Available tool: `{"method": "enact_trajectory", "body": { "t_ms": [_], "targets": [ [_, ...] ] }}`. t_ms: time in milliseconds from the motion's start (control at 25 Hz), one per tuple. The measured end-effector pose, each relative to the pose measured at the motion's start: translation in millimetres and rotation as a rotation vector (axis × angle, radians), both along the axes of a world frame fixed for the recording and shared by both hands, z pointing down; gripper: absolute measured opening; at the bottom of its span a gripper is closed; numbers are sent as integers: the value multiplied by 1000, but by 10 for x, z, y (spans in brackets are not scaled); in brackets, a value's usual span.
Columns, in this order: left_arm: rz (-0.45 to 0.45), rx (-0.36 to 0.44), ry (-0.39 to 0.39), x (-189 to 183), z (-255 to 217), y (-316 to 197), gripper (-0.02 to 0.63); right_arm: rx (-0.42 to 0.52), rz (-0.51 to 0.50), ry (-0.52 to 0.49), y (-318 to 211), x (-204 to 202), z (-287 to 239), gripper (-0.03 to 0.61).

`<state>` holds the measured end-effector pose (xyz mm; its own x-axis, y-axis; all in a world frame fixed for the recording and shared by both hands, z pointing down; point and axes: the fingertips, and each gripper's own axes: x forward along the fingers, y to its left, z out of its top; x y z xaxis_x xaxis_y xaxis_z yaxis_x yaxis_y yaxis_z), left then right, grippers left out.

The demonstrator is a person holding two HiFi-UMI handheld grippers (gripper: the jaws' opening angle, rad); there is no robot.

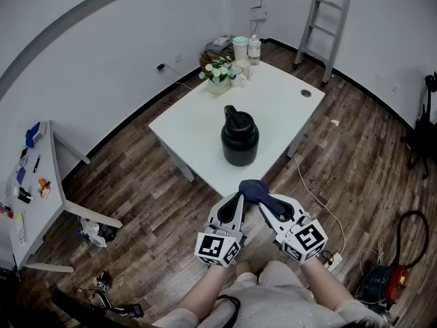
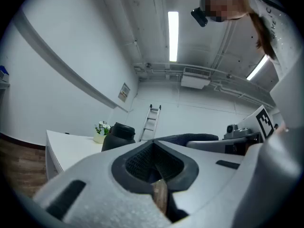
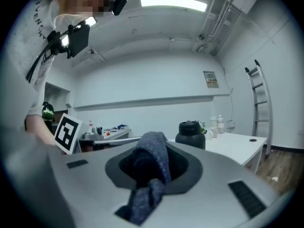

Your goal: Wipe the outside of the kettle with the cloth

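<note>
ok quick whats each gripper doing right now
Left gripper: tongs shut, nothing between them.
Right gripper: tongs shut on the cloth.

The kettle [image 1: 240, 139] is black, the table [image 1: 191, 125] white, the cloth [image 1: 256, 191] dark blue-grey, the floor [image 1: 150, 203] brown wood-grain.

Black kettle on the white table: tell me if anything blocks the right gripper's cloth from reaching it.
Nothing visible does. Only bare white table lies between the black kettle and the dark blue cloth held in the right gripper.
</note>
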<state>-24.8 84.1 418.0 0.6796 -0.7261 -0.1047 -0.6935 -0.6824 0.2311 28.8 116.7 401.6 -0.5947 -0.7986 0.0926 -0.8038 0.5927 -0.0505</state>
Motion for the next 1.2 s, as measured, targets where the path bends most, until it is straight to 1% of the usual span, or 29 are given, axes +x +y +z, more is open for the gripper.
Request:
{"method": "enact_trajectory", "body": {
  "t_ms": [200, 320, 440, 520, 640, 760, 880, 1000, 1120, 1200],
  "targets": [
    [-33, 16, -4, -15, 25, -413, 6, 31, -40, 55, -530, -132, 10, 72],
    [-59, 23, 2, -23, 52, -678, 6, 43, -72, 64, -814, -164, 44, 72],
    [-105, 17, 16, -52, 123, -959, 6, 63, -104, 85, -1087, -167, 102, 72],
    [-130, 29, 13, -45, 136, -1125, 6, 90, -122, 108, -1252, -163, 104, 72],
    [-151, 60, -12, -9, 138, -1347, 6, 137, -106, 146, -1476, -155, 84, 72],
    [-168, 72, -33, 11, 185, -1469, 6, 163, -101, 159, -1584, -181, 147, 72],
    [-178, 38, -37, 7, 387, -1438, 6, 138, -113, 160, -1583, -194, 343, 72],
    [-179, -35, -27, 47, 677, -1418, 6, 76, -116, 171, -1588, -142, 632, 72],
    [-175, -115, -32, 82, 958, -1430, 6, 18, -104, 158, -1642, -103, 914, 73],
    [-177, -144, -34, 83, 1056, -1418, 6, -17, -96, 156, -1666, -88, 1060, 73]
  ]
}}
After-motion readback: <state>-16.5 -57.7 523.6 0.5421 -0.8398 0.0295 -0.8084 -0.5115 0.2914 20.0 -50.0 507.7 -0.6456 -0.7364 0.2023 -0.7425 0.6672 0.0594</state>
